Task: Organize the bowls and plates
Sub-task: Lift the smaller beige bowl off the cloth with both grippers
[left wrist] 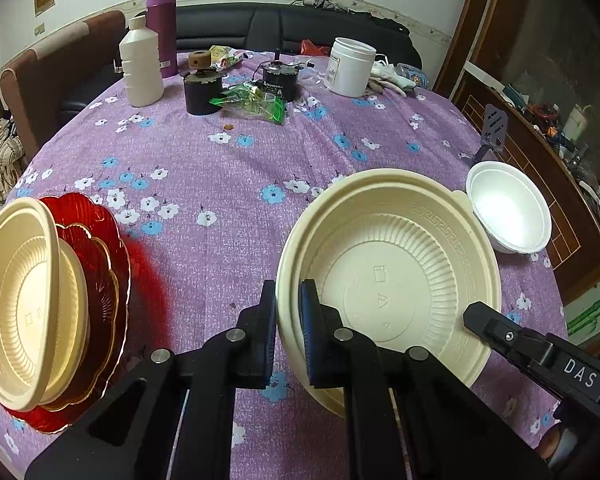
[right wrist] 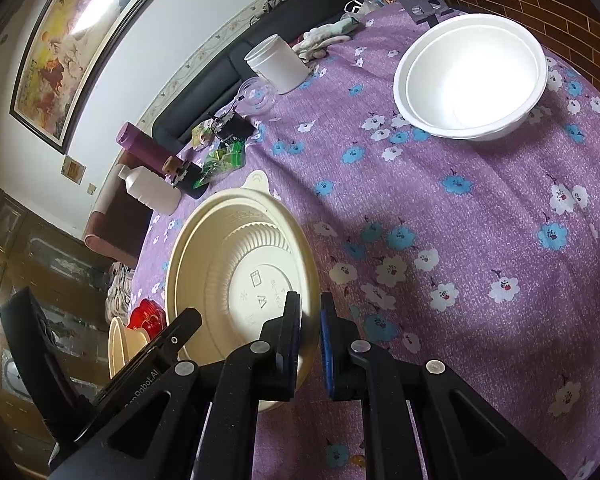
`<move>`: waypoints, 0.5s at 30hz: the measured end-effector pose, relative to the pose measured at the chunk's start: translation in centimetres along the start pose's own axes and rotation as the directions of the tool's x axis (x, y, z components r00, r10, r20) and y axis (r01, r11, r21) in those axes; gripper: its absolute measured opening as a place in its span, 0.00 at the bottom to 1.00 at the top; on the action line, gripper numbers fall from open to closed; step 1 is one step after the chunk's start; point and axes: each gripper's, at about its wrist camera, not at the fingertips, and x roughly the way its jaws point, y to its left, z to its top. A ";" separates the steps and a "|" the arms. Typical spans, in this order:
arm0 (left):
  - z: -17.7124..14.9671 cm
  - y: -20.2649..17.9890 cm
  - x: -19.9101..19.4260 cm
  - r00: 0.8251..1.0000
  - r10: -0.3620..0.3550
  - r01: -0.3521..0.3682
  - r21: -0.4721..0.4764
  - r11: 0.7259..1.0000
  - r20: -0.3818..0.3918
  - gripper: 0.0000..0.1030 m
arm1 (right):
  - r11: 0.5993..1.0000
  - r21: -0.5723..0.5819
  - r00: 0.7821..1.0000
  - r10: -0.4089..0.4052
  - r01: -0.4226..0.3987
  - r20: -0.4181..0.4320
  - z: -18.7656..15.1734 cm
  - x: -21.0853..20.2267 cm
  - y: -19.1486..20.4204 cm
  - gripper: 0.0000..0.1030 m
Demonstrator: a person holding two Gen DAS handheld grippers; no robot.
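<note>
A cream plastic bowl [left wrist: 388,280] is tilted above the purple flowered tablecloth [left wrist: 220,184]. My left gripper [left wrist: 288,300] is shut on its left rim. My right gripper [right wrist: 310,312] straddles the same bowl's [right wrist: 236,280] right rim, its jaws narrowly apart around the wall. Its tip [left wrist: 476,314] shows in the left wrist view. Two more cream bowls [left wrist: 24,292] sit nested and tilted on red scalloped plates [left wrist: 104,280] at the left. A white foam bowl [left wrist: 510,210] stands at the right, also in the right wrist view [right wrist: 472,76].
At the far side stand a white bottle [left wrist: 140,68], a purple flask [left wrist: 162,28], a dark can [left wrist: 202,92], green wrappers [left wrist: 256,104], a small motor [left wrist: 278,80] and a white jar [left wrist: 350,66]. A spatula [left wrist: 494,124] lies at the right edge. A black sofa [left wrist: 300,28] is behind.
</note>
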 end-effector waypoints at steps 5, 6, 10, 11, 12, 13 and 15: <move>-0.4 0.0 0.0 1.000 0.001 -0.001 0.004 1.000 -0.006 0.09 | 1.000 0.002 1.000 0.001 -0.001 -0.002 -0.2 0.1 -0.2 0.09; -0.4 0.0 -0.1 1.000 0.002 -0.002 0.005 1.000 -0.005 0.09 | 1.000 0.001 1.000 0.002 -0.002 -0.002 -0.3 0.1 -0.2 0.09; -0.6 0.0 -0.2 1.000 0.004 -0.004 0.007 1.000 -0.005 0.09 | 1.000 -0.002 1.000 0.002 -0.002 -0.004 -0.6 0.0 -0.2 0.09; -0.7 0.0 -0.2 1.000 0.005 -0.004 0.008 1.000 -0.004 0.09 | 1.000 -0.003 1.000 0.003 -0.003 -0.004 -0.7 0.0 -0.2 0.09; -0.7 0.0 -0.2 1.000 0.005 -0.005 0.008 1.000 -0.003 0.09 | 1.000 -0.004 1.000 0.004 -0.004 -0.003 -0.8 0.0 -0.2 0.09; -0.7 0.0 -0.3 1.000 0.005 -0.005 0.009 1.000 -0.003 0.09 | 1.000 -0.004 1.000 0.005 -0.005 -0.003 -0.8 -0.1 -0.2 0.09; -0.8 0.1 -0.4 1.000 0.004 -0.004 0.009 1.000 -0.001 0.09 | 1.000 -0.006 1.000 0.008 -0.008 -0.001 -0.8 -0.2 -0.1 0.09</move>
